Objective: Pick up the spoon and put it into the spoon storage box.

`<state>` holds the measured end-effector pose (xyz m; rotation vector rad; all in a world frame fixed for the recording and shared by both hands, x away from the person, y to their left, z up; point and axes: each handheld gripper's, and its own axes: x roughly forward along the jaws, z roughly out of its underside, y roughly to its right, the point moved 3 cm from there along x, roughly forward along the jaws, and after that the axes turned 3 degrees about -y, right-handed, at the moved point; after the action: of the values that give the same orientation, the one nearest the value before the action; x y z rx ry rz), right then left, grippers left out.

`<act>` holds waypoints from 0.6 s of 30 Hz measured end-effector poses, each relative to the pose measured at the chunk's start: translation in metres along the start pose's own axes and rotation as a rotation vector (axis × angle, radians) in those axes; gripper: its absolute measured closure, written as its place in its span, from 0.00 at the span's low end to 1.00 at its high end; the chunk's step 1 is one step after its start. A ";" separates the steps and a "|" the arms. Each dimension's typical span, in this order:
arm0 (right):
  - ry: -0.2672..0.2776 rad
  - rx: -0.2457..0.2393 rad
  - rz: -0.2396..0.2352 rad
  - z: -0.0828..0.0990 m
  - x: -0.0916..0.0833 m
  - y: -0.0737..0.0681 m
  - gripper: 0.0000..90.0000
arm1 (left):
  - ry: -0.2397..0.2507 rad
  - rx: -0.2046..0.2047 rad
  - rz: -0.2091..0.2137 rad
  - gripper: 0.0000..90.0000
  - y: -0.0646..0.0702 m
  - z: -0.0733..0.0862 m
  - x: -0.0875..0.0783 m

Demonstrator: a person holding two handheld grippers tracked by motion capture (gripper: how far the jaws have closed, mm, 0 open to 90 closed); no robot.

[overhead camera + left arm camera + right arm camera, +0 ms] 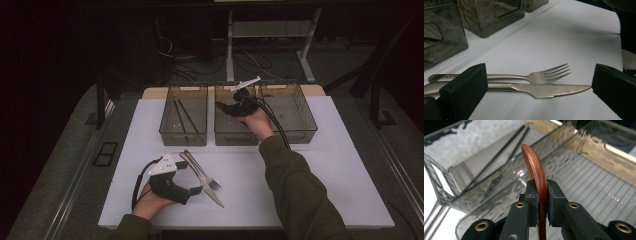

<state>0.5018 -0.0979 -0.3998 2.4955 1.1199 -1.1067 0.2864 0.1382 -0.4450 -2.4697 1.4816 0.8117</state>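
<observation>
The right gripper (541, 202) has its jaws pinched narrow on a reddish-brown wooden utensil (536, 167), probably a spoon, though it is seen edge-on and I cannot be sure. It hangs over the middle bin (236, 134) of three smoky plastic bins, tip pointing inward. To finish well, lower it until the wood nears the ribbed floor, keep it clear of the wall shared with the left bin (183, 136), where black chopsticks (499, 155) lie, and only then let go. The left gripper (536, 87) waits with jaws wide on either side of a knife (541, 90) and fork (536, 76) on the white table (330, 170), gripping neither.
</observation>
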 end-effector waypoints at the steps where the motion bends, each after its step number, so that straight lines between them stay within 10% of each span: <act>1: -0.010 0.004 0.008 0.001 0.001 0.001 0.85 | 0.000 -0.002 0.000 0.00 0.000 0.000 0.000; 18: 0.048 0.042 -0.036 0.013 -0.021 0.005 0.55 | -0.002 -0.001 -0.003 0.00 -0.001 0.000 0.000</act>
<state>0.4891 -0.1190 -0.3949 2.5570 1.1700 -1.0963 0.2872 0.1389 -0.4455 -2.4704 1.4769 0.8147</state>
